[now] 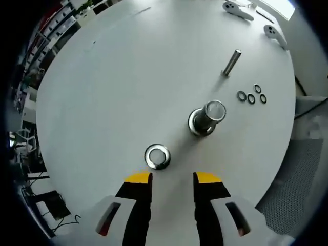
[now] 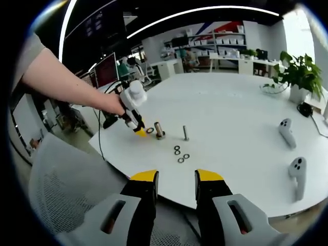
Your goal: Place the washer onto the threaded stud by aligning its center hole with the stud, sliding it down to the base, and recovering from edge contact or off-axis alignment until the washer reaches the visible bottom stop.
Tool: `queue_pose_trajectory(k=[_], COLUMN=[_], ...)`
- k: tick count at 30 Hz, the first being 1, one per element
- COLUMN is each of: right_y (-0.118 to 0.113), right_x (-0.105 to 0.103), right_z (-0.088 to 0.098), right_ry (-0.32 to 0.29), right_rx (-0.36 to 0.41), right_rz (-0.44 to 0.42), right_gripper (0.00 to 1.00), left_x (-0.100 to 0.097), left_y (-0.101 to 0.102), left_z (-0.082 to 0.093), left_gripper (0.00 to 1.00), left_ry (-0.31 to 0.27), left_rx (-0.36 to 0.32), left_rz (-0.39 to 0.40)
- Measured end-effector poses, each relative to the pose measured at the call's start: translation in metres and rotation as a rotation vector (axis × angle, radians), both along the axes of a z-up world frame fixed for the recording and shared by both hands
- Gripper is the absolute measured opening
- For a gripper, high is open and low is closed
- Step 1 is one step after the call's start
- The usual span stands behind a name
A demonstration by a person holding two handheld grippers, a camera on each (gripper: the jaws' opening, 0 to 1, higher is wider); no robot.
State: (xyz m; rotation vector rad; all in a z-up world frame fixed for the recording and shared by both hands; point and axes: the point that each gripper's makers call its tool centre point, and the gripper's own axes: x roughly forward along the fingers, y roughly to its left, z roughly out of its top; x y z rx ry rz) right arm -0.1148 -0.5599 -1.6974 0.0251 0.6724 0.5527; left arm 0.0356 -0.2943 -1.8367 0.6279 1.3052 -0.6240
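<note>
The left gripper [image 1: 172, 178], its yellow-tipped jaws apart and empty, hangs over the white round table [image 1: 118, 77] at the bottom of the left gripper view, with the large washer [image 1: 157, 156] lying flat just above the left jaw, placed, it seems, for a pickup not yet made. Up and to the right of the washer stands the thick stud [image 1: 207, 118] on its wide base, near the frame's centre; a thinner bolt [image 1: 231, 63] stands beyond it, and four small washers [image 1: 251, 95] lie clustered to the right. In the right gripper view, the right gripper [image 2: 176, 177] waits at the bottom, jaws apart, well back from the table edge, while a person's arm [image 2: 61, 82] reaches in from the upper left, holding the left gripper [image 2: 139, 131] just beside the washer [image 2: 149, 130] and stud [image 2: 159, 130].
</note>
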Motion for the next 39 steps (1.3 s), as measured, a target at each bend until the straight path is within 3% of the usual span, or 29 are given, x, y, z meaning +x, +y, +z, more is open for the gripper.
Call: queue_pose_trajectory(k=[14,22,24,39], right_y=[0.000,-0.001,-0.001,0.000], right_x=[-0.001,0.000,0.000,0.001], right_z=[-0.003,-0.002,-0.002,-0.001], right_ry=[0.011,0.007,0.006,0.002], right_rx=[-0.012,-0.011,-0.011,-0.007], right_rz=[0.002,0.000,-0.001,0.001], right_gripper=[0.30,0.29,0.29,0.29], left_x=[0.024,0.025,0.022,0.016], left_y=[0.000,-0.006,-0.009,-0.017], left_z=[-0.010,-0.014,-0.015,-0.014], left_gripper=[0.32,0.30,0.27,0.21], left_ry=[-0.001,0.017,0.049,0.047], left_rx=[-0.027,-0.044,-0.068,-0.027], left_rz=[0.048,0.055,0.071,0.046])
